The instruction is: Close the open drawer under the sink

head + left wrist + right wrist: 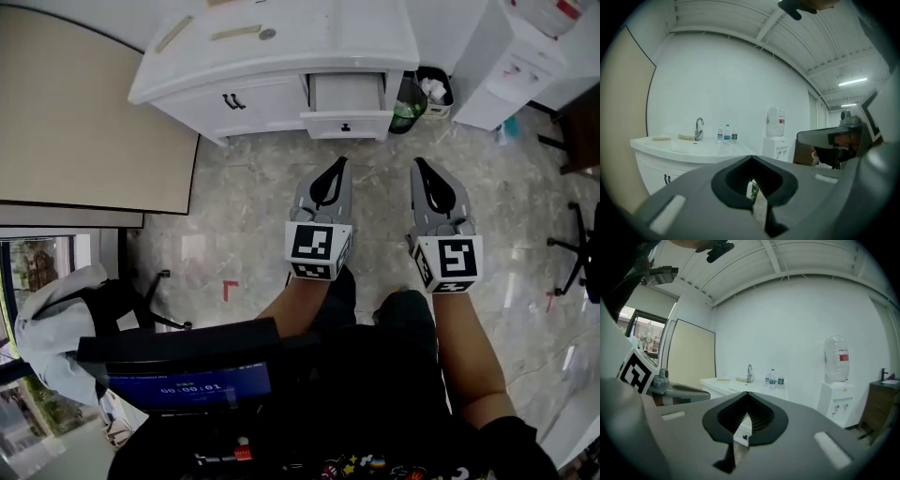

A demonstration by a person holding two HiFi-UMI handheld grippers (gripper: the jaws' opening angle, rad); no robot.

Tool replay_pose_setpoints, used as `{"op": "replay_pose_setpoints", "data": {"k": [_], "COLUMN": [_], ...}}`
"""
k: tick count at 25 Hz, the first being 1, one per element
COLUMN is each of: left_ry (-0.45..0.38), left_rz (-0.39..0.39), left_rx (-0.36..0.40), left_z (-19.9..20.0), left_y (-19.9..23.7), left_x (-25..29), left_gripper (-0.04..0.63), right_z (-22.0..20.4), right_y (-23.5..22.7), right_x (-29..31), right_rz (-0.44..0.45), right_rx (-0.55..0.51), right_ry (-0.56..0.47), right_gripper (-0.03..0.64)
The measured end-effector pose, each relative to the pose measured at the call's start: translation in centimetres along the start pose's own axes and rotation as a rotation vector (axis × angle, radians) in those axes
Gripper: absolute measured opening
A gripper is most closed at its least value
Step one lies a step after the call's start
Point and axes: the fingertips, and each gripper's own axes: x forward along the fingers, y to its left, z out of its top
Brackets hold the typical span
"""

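Observation:
The white sink cabinet (281, 42) stands at the far side of the floor. Its right-hand drawer (347, 94) is pulled out, and the drawer front with a small black knob (346, 126) faces me. Both grippers hang in the air well short of it, side by side. My left gripper (337, 164) points at the drawer with its jaws together and nothing in them. The right gripper (418, 165) is just to its right, also shut and empty. In the right gripper view the drawer front (743, 436) shows through the slit under the shut gripper (746, 395).
A black bin (423, 94) with rubbish stands right of the cabinet, and a white water dispenser (511, 61) beyond it. A beige panel (84, 103) is at left. A chair base (581, 253) is at the right edge. Faucet (699, 129) and bottles (726, 134) sit on the countertop.

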Motion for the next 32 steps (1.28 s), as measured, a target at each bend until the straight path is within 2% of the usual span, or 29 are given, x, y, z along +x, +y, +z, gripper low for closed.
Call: {"op": "replay_pose_setpoints", "data": {"k": [3,5,7,10,13,14,15,17,19,22,24,32], "left_ry": [0.025,0.053,0.065,0.075,0.053,0.041,0.026,-0.019,-0.063,-0.103,-0.113,-0.104], "left_rz": [0.021,0.048,0.076,0.13,0.167,0.162,0.158,0.176,0.209,0.231,0.241,0.27], "left_rx": [0.015,0.016,0.013,-0.041,-0.071,-0.072,-0.071,-0.062,-0.043,0.03,0.05,0.047], "left_z": [-3.0,-7.0,-12.2,-21.7,-29.1,-30.9,-32.4,-34.2,-35.3,-36.4,-36.7,-37.0], "left_y": [3.6,5.4,7.2,9.3,10.9,11.1,11.4,12.3,13.1,13.7,14.0,14.7], "left_x": [5.0,7.7,11.3,16.0,20.5,21.8,23.0,24.7,25.6,26.3,26.9,28.9], "left_gripper": [0.006,0.006,0.006,0.006,0.006,0.019,0.063,0.102,0.111,0.118,0.118,0.118], "right_z": [-2.1,-5.2,-9.4,-17.6,-25.3,-27.5,-29.4,-32.4,-34.7,-36.7,-37.3,-38.1], "right_y": [-0.6,-0.7,-1.2,-2.0,-3.0,-3.2,-3.4,-4.0,-4.8,-5.4,-5.5,-6.1], "right_x": [5.1,7.8,11.0,15.5,19.9,21.1,22.2,23.9,25.1,25.7,26.0,26.6], "right_rz": [-0.003,0.016,0.024,0.033,0.05,0.055,0.06,0.067,0.059,0.045,0.053,0.037], "right_rx": [-0.001,0.007,0.009,0.005,-0.004,-0.007,-0.01,-0.022,-0.024,-0.022,-0.036,-0.022], "right_ry": [0.02,0.038,0.021,-0.001,-0.028,-0.041,-0.058,-0.104,-0.145,-0.182,-0.193,-0.194], "right_gripper": [0.023,0.023,0.023,0.023,0.023,0.023,0.024,0.024,0.023,0.024,0.025,0.023]}}
